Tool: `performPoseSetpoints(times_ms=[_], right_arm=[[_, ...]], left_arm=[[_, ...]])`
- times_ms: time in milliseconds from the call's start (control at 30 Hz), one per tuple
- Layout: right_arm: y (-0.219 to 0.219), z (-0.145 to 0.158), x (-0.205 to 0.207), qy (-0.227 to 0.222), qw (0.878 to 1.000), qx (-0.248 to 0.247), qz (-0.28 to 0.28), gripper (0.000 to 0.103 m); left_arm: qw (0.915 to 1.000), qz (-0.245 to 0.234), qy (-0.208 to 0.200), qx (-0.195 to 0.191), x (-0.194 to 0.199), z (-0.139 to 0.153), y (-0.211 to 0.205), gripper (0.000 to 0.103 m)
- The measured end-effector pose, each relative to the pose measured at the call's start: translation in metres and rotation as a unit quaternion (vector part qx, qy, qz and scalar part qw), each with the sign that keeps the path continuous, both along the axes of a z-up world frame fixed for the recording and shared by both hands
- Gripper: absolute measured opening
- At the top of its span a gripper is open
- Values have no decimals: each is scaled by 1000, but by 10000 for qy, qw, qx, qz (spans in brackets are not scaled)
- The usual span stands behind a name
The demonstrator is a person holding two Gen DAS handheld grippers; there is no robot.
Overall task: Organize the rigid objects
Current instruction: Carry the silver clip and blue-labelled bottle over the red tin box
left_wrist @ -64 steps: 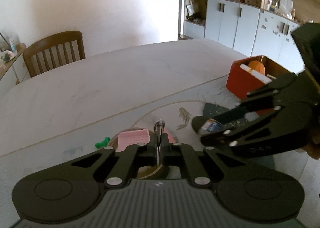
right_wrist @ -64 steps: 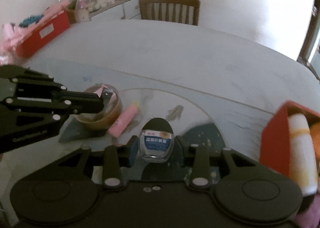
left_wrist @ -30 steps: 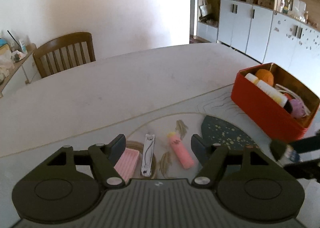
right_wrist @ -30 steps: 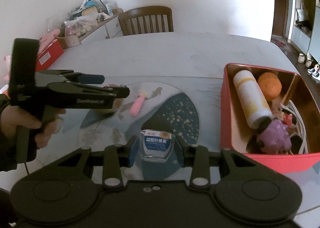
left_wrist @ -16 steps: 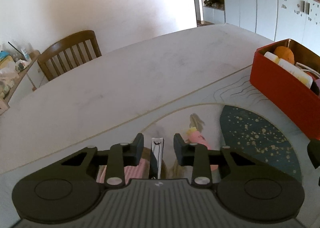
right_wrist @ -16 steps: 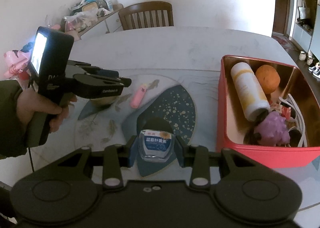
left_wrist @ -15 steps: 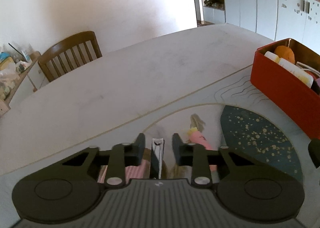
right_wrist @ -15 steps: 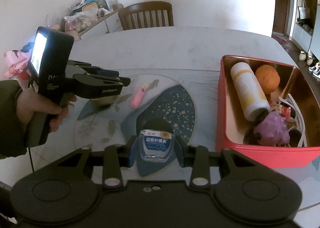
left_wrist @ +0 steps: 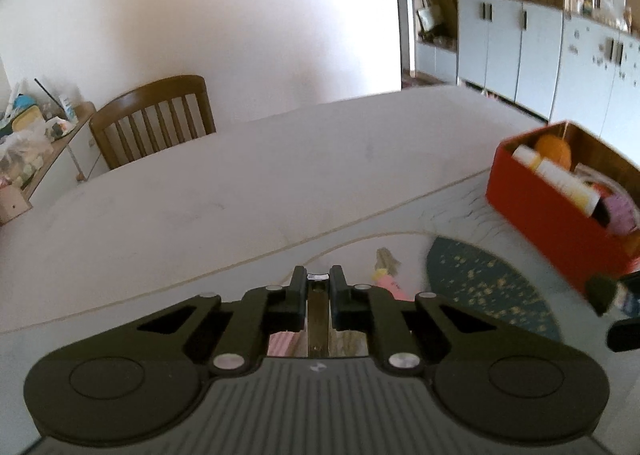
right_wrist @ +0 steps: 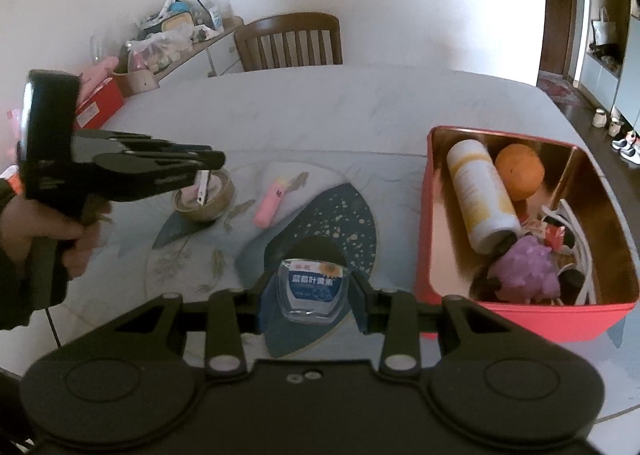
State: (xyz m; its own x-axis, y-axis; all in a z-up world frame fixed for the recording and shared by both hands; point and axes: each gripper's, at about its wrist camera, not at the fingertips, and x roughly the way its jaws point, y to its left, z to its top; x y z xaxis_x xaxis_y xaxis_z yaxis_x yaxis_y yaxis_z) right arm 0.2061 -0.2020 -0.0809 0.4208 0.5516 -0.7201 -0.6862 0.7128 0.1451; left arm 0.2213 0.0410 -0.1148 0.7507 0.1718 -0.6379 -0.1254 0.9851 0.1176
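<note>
A: What worries you here?

B: The left gripper (left_wrist: 318,291) pinches the nail clipper (right_wrist: 203,187) by its thin metal edges, jaws nearly together. From the right wrist view the clipper hangs tilted from the tips over the small wooden bowl (right_wrist: 206,201) at about ten o'clock. A grip that narrow on smooth steel could let it swivel or slip out on the way to the red box (right_wrist: 520,315), I judge.

A: And the other hand?

B: The right gripper (right_wrist: 312,295) holds the small clear jar (right_wrist: 313,287) with the blue label at a middling width, over the dark blue mat (right_wrist: 332,223). The box sits at three o'clock, already crowded with a cream bottle (right_wrist: 480,195), an orange (right_wrist: 519,171) and a purple toy (right_wrist: 524,267); dropping the jar there may knock something or leave it perched.

A: What differs from a second back?

B: The left jaws stood wide with the clipper lying flat between them; they have just been closing onto it. The pink tube (right_wrist: 272,203) has stayed on the table, and the right grip has not changed
</note>
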Motion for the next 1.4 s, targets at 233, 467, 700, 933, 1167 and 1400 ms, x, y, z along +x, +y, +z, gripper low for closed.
performPoseSetpoints(times_ms=[233, 467, 700, 933, 1167, 1400], right_arm=[[-15, 15, -1, -183, 9997, 88, -102, 38], [-38, 28, 6, -367, 9990, 113, -246, 38], [-71, 35, 25, -555, 9976, 24, -420, 38], [-106, 34, 52, -663, 9961, -101, -576, 38], [-123, 28, 83, -705, 9956, -172, -590, 38], [-121, 13, 107, -703, 9961, -319, -438, 38]], left_arm=[[9988, -6, -354, -348, -22, 33, -13, 11], [9957, -317, -550, -669, -25, 63, -46, 11], [9910, -720, -605, -958, -8, 76, -87, 11], [9858, -1112, -528, -1146, 12, 79, -132, 11], [9835, -1269, -357, -1239, 40, 73, -171, 11], [9862, -1226, -29, -1111, 67, 53, -193, 11]])
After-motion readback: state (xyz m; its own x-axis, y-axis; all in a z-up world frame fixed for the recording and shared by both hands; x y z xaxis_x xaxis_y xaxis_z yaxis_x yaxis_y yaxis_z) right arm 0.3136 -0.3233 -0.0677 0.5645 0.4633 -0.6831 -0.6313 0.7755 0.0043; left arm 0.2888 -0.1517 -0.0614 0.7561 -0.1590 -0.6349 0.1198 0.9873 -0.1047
